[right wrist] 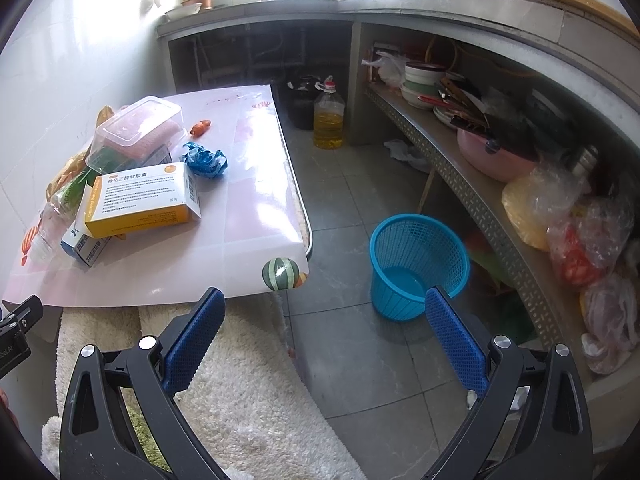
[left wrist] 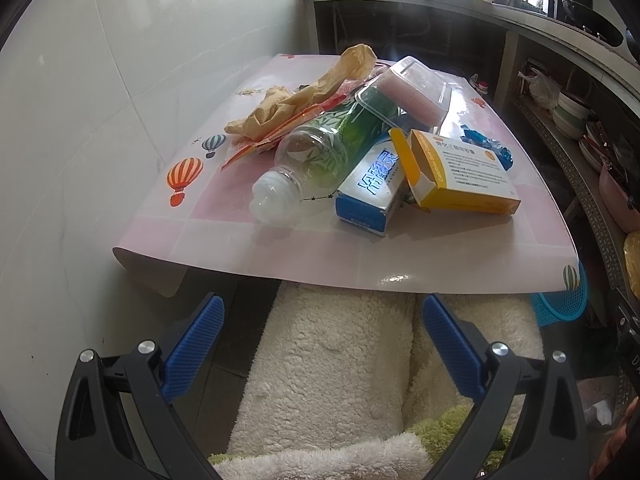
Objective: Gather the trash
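A heap of trash lies on the pink table (left wrist: 400,256): a clear plastic bottle (left wrist: 316,156) on its side, a blue-white carton (left wrist: 372,188), a yellow-white medicine box (left wrist: 464,172) (right wrist: 140,196), a clear lidded tub (left wrist: 412,88) (right wrist: 136,132), crumpled brown paper (left wrist: 308,92) and a blue wrapper (right wrist: 205,159). A blue mesh waste basket (right wrist: 416,264) stands empty on the floor right of the table. My left gripper (left wrist: 324,320) is open, held before the table's near edge. My right gripper (right wrist: 326,314) is open, between the table corner and the basket.
A fluffy cream fabric (left wrist: 332,360) lies below the table edge. An oil bottle (right wrist: 329,118) stands on the tiled floor (right wrist: 360,360). A metal shelf (right wrist: 480,204) with bowls, a pink pot and plastic bags runs along the right. A white wall is at the left.
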`<state>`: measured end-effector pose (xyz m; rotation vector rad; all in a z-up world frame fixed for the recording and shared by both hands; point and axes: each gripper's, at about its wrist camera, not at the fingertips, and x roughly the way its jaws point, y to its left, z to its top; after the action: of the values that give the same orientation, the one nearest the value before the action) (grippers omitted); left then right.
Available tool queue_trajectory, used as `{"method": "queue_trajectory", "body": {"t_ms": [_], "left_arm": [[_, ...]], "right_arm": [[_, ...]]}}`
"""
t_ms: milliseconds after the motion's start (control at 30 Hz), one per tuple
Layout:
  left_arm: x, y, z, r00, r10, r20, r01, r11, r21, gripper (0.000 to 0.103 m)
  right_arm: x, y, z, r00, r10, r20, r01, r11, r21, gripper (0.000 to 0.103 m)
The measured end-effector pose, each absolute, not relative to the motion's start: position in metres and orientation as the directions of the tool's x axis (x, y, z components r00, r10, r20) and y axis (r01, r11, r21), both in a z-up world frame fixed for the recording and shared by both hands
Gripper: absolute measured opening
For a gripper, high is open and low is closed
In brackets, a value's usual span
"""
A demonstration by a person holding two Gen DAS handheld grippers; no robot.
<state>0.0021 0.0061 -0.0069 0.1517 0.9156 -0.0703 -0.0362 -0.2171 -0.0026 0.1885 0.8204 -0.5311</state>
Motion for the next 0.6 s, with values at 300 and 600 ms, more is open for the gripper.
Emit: {"method": "queue_trajectory", "body": {"t_ms": [300, 600], "left_arm": [[0.003, 0.007, -0.01, 0.607, 0.0, -0.795, 0.124, 0.988, 0.094, 0.097], [0.014, 0.005, 0.005, 0.688, -0.173, -0.704, 0.294, 0.954, 0.053, 0.097]], "right_arm": [[-0.028, -0.218, -0.005, 0.537, -0.372, -0.757, 0.51, 0.858, -0.06, 0.096], [0.002, -0.225, 0.017, 0.613, -0.311, -0.726, 0.388, 0.919, -0.066, 0.096]]}}
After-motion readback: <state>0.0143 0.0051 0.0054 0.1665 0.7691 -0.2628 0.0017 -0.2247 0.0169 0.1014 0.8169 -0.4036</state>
